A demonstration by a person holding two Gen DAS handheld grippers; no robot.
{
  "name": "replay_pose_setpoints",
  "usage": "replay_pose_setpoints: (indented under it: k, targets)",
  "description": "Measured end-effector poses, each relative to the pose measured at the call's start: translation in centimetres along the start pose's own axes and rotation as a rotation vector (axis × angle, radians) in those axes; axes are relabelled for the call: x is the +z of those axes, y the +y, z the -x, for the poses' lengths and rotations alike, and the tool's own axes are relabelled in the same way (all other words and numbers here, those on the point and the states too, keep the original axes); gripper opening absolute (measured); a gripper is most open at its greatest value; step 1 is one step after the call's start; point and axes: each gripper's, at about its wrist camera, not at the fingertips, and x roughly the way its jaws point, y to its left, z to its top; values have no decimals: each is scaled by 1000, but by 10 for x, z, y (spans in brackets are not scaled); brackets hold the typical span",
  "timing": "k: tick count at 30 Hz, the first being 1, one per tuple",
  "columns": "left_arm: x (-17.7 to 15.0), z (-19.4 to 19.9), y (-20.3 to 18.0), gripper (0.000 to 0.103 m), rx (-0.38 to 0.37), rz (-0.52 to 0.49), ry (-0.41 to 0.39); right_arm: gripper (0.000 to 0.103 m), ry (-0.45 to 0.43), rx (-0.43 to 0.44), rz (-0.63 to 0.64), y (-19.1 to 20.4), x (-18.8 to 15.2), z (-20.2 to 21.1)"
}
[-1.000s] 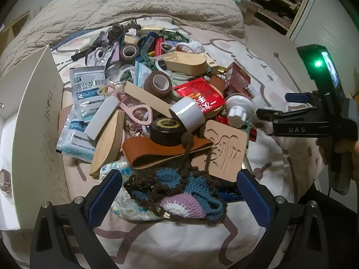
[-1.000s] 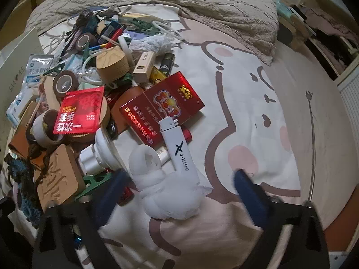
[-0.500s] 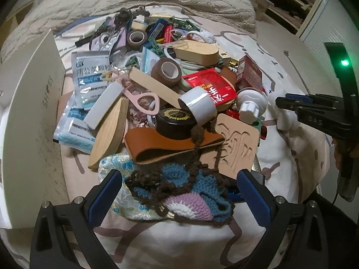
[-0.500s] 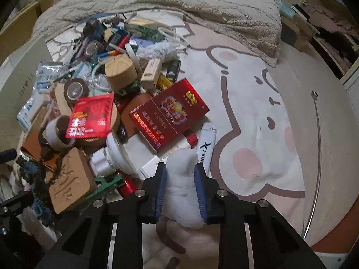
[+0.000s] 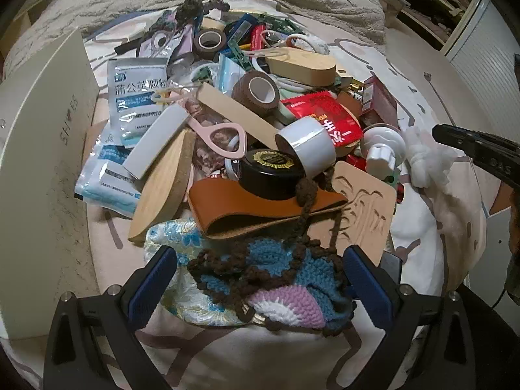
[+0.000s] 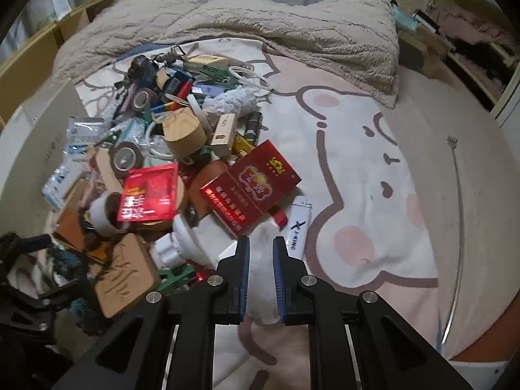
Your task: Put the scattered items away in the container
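Your right gripper [image 6: 261,276] was wide apart 1 second ago, and now its 2 jaws are squeezed tight on the white fluffy cloth [image 6: 262,287]. It has lifted the cloth a little off the bed [image 6: 357,162], near the bed's front edge, just beside the white lighter [image 6: 298,227] and the red box [image 6: 250,188]. In your left view the cloth [image 5: 422,159] hangs from that gripper at the right side of the pile. Your left gripper [image 5: 260,279] has its jaws wide, with nothing held, right over the blue crochet pouch [image 5: 276,279]. The white shoe box [image 5: 45,175] stands at the bed's left side.
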Motion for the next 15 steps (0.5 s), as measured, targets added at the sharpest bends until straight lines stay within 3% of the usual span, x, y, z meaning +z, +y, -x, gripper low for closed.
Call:
replay_pose_setpoints:
  k: [3,5,6,7,15]
  targets:
    - [0,-3,0,103,-5,9,9,18,-1,5,-21,-3,-1,3]
    - [0,-6,-2,103,1,7,11,48,-16,-1,-38,-6,-1,6]
    - [0,-8,-2,103,1,7,14,80,-23,-7,-45,-7,-1,7]
    - [0,-9,-3,103,0,9,17,85,-41,-21,-54,-8,-1,10]
    - [0,-20,-2,102,-41,36,37,85,-40,-15,-26,-5,0,13]
